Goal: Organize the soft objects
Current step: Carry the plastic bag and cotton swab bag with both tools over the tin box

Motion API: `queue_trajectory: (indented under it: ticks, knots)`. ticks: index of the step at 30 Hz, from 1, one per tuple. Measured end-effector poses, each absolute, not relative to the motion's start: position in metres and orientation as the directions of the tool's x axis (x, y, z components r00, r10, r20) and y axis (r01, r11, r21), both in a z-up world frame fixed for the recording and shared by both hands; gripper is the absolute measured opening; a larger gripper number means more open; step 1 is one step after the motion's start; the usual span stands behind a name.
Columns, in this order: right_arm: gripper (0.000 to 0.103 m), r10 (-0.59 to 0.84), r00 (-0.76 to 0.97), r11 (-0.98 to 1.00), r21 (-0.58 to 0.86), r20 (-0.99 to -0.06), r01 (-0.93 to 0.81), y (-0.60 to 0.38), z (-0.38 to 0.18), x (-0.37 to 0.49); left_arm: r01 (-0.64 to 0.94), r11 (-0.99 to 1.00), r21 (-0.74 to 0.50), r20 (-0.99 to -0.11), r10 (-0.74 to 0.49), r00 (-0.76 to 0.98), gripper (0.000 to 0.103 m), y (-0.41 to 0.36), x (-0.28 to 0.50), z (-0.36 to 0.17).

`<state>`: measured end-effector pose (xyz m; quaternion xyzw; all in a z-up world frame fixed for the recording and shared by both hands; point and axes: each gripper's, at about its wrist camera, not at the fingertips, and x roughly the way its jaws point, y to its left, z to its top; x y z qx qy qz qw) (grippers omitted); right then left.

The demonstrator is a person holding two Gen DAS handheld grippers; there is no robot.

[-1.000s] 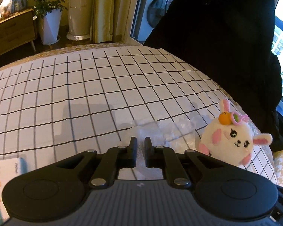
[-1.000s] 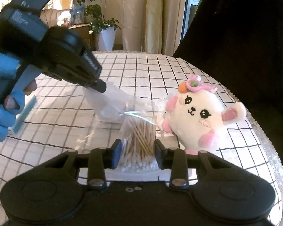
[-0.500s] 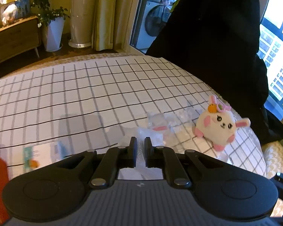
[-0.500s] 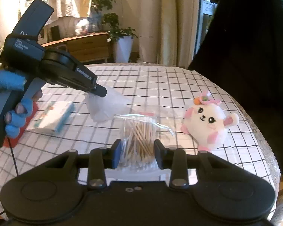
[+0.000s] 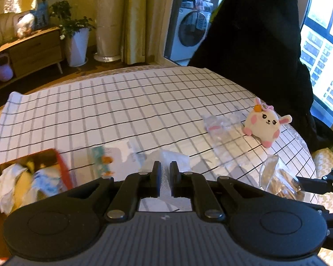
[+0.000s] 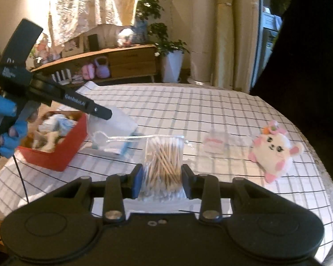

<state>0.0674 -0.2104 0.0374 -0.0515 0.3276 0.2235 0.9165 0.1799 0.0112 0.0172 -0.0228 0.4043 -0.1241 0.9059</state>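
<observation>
The right gripper [image 6: 161, 178] is closed on a clear plastic bag of wooden cotton swabs [image 6: 164, 155], held above the bench with its white grid-check cloth [image 6: 188, 108]. The left gripper [image 5: 165, 178] pinches a thin white translucent bag [image 5: 166, 158], its 2 fingers nearly touching. A red square box of soft items [image 6: 55, 153] sits at the bench's left; a white plush bunny [image 6: 275, 150] lies well apart at the right.

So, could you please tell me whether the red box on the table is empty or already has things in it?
Already partly filled: the open red box holds a jumble of white, blue and yellowish soft items, visible in both views.
</observation>
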Motion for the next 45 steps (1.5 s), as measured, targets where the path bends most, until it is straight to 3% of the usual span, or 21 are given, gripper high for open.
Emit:
queue_trajectory:
  ticks: [14,30,45]
  knots:
    - [0.035,0.477,0.610,0.805,0.035,-0.633,-0.593,-0.117,0.043,0.059,0.029,0.997,-0.067,-0.670,-0.066,0.739,0.008,0.134,0.143,0.047]
    - [0.035,0.518,0.550,0.747,0.033,-0.655,-0.664,-0.012,0.040,0.103,-0.104,0.993,0.055,-0.671,0.113,0.733,0.008,0.226,0.146,0.022]
    - [0.035,0.459,0.488,0.707,-0.027,-0.742,-0.706,0.066,-0.008,0.122,-0.059,0.998,0.017,-0.721,0.053,0.691,0.008,0.242,0.176,-0.025]
